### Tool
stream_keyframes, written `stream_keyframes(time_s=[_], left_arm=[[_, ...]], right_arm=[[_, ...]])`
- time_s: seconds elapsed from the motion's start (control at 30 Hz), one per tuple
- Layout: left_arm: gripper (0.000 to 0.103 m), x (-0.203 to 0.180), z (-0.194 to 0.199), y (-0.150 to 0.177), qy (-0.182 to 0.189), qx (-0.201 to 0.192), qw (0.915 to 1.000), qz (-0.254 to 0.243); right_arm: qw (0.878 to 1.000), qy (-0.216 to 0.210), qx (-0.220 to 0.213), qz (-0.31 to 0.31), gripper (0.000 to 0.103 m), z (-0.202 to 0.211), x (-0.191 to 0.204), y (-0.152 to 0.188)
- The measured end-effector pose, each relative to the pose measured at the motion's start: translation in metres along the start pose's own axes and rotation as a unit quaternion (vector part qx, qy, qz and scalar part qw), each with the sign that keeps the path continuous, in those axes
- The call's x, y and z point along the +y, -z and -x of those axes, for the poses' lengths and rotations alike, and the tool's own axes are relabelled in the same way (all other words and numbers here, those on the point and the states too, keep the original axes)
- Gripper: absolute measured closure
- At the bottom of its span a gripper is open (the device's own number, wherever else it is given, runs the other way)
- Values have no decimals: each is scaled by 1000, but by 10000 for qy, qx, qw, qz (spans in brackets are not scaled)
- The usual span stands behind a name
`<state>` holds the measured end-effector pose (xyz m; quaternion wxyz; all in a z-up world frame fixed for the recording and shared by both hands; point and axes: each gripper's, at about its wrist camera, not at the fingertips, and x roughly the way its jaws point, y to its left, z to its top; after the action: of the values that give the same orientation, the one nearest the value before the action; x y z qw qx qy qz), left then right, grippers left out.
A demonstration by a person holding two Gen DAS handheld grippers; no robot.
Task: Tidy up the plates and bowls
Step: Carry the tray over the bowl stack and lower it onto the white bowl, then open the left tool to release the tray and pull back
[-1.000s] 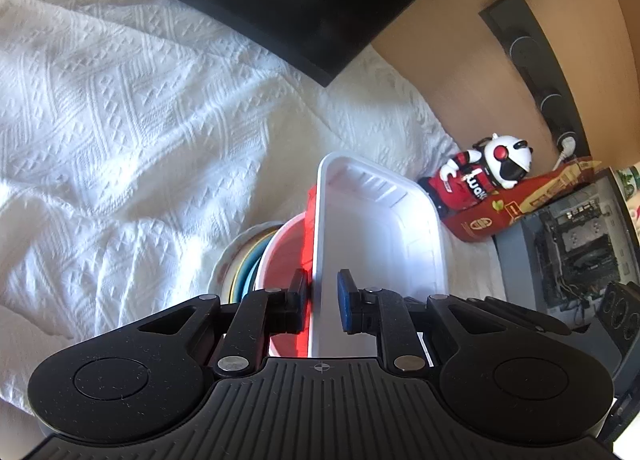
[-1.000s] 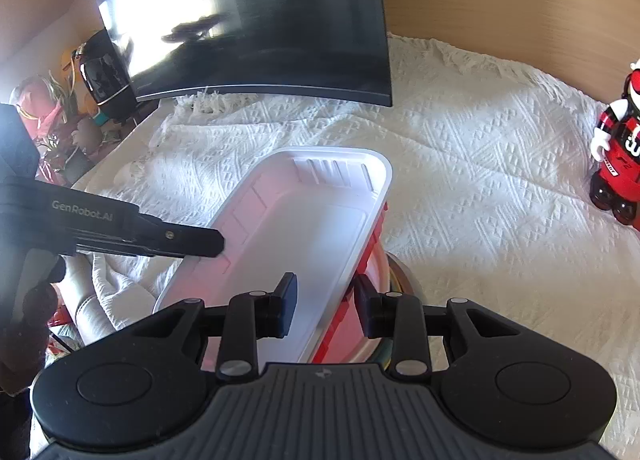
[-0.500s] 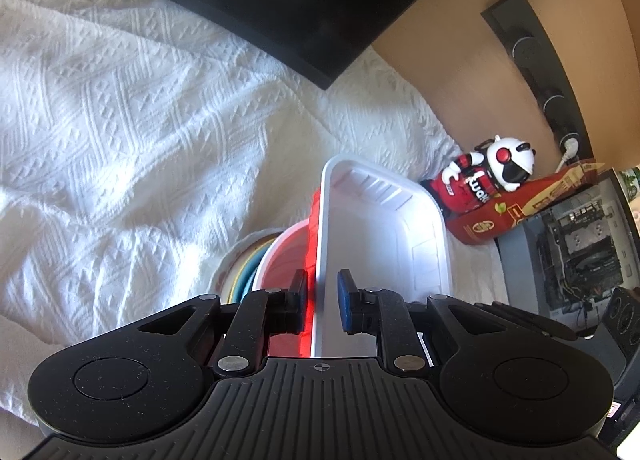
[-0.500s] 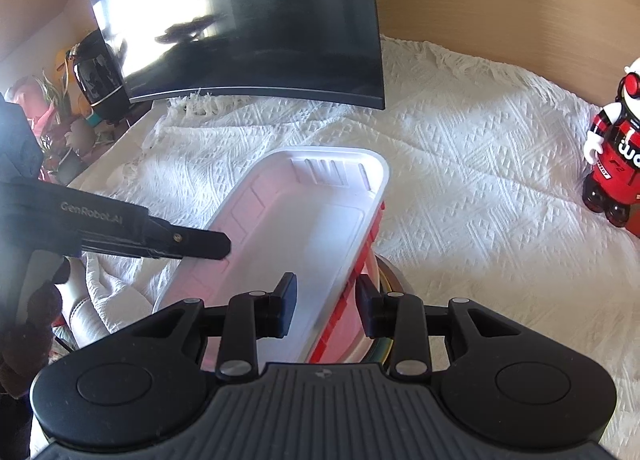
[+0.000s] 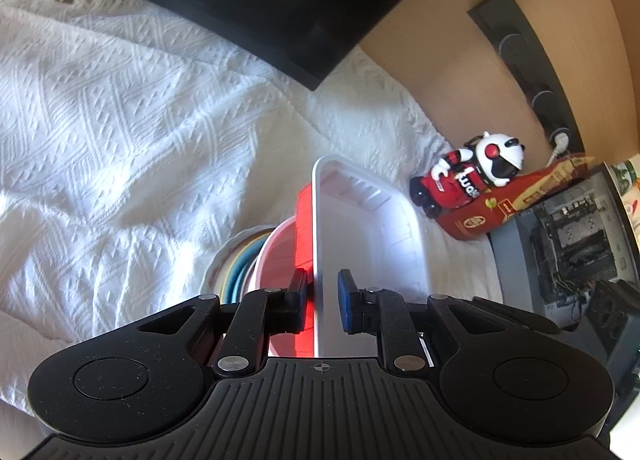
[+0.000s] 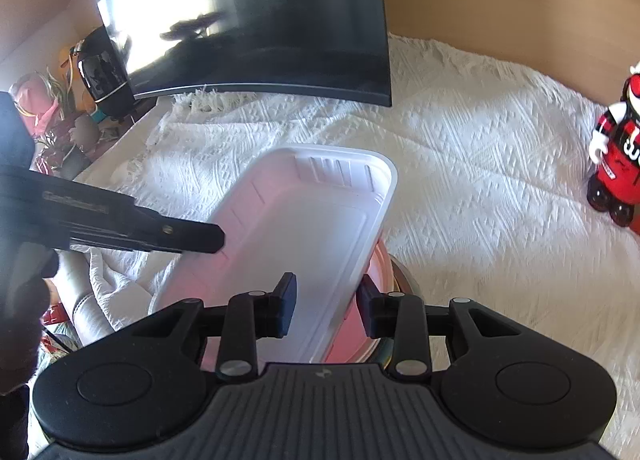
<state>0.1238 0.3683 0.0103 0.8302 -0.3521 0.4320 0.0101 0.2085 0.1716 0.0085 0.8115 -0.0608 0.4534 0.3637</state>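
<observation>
In the left wrist view, our left tongs (image 5: 322,300) straddle the long rim of the white tray (image 5: 372,228). The gap is narrow: the outer pad sits against the red wall under the rim, while a sliver of space shows at the inner blue pad, so we cannot tell whether the rim is truly pinched. The tray lies on a red tray (image 5: 304,220), which sits in a pink bowl (image 5: 276,256) atop a stack of coloured plates (image 5: 236,268) at about 9 o'clock of the tongs. All of this rests on the white cloth (image 5: 120,120) covering the table. A toy robot (image 5: 472,176) stands at 2 o'clock.

In the right wrist view, our right tongs (image 6: 326,308) bracket the tray's opposite rim (image 6: 360,244) with a clear gap on each side, so they are not gripping. The left tool comes in from 9 o'clock to the far rim. A dark monitor (image 6: 280,20) stands at 12 o'clock.

We judge the stacking nearly finished: plates, bowl and trays are already nested. What remains is settling the white tray square and letting go.
</observation>
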Motion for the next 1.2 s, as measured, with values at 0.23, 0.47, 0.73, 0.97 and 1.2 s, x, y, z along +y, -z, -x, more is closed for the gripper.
stream_keyframes(time_s=[0.23, 0.47, 0.73, 0.97, 1.2], left_arm=[[85, -2, -3, 2, -233, 20, 9997, -79], [84, -15, -3, 7, -803, -208, 9950, -550], [84, -27, 1, 11, -991, -308, 9906, -889], [84, -17, 12, 8, -630, -355, 9939, -838], [83, -18, 33, 21, -575, -588, 9894, -1197]], right_arm=[[10000, -45, 25, 20, 69, 1, 1, 4], [10000, 4, 42, -24, 69, 1, -1, 6], [9999, 126, -8, -67, 69, 3, 1, 7], [9977, 430, -263, -458, 69, 16, 3, 13], [9877, 905, -738, -1040, 69, 51, 7, 36]])
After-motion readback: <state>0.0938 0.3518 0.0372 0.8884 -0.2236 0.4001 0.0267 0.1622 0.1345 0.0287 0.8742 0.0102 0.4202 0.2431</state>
